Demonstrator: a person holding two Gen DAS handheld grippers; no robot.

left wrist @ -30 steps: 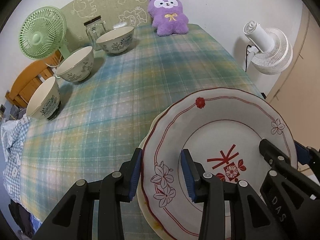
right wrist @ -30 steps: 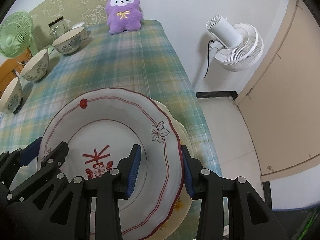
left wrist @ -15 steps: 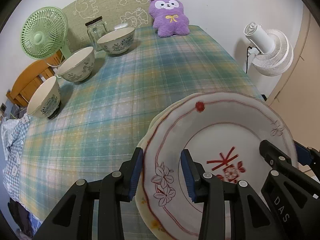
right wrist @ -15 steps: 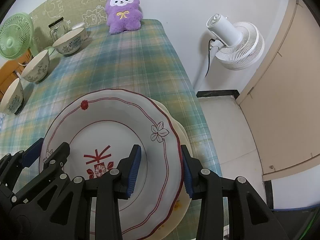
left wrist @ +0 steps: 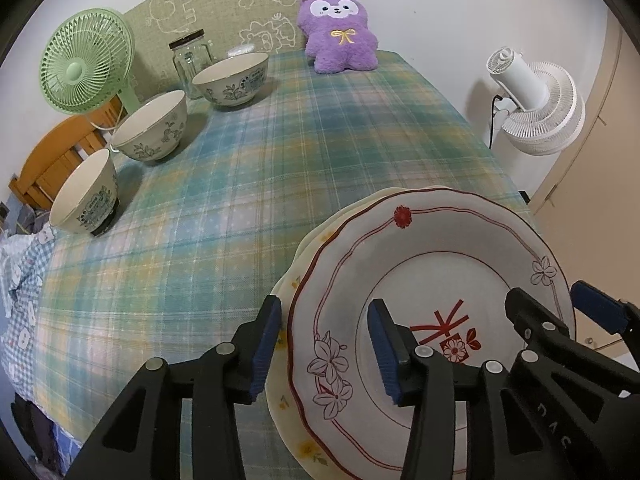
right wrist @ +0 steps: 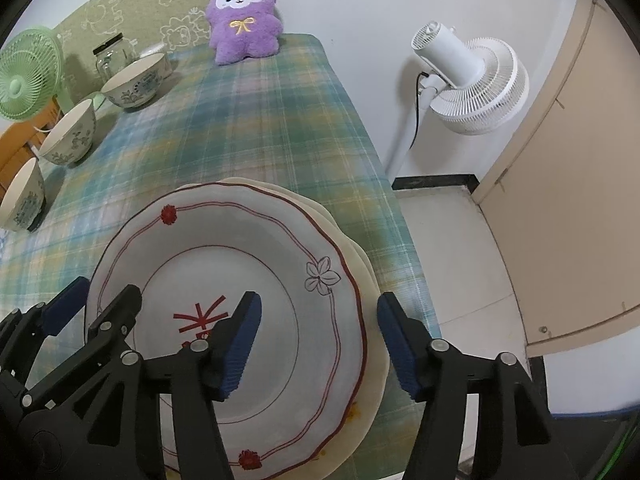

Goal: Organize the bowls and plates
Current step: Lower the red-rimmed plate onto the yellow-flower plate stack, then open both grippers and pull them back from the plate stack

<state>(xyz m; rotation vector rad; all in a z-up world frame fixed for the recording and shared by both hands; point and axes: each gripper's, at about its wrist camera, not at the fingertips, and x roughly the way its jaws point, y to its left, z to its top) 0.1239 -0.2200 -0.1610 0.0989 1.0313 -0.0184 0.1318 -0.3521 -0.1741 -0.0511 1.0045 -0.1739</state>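
Note:
A white plate with red trim [left wrist: 432,280] [right wrist: 240,248] rests on a cream plate [left wrist: 312,240] [right wrist: 372,364] at the near right of the plaid table. My left gripper [left wrist: 324,344] is open, its jaws straddling the red-trim plate's left rim without touching it. My right gripper [right wrist: 318,344] is open wide around the right rim. Three floral bowls [left wrist: 232,80] [left wrist: 154,132] [left wrist: 86,196] stand apart along the table's left side, also in the right wrist view [right wrist: 134,82] [right wrist: 70,136] [right wrist: 20,200].
A purple plush toy [left wrist: 340,36], a glass jar [left wrist: 190,60] and a green fan [left wrist: 86,68] stand at the far end. A white floor fan [right wrist: 468,80] and a beige door [right wrist: 580,180] are right of the table edge [right wrist: 384,184]. A wooden chair [left wrist: 52,160] is at left.
The red-trim plate came down to lie flat on the cream plate. Both grippers opened wider and let go of its rim.

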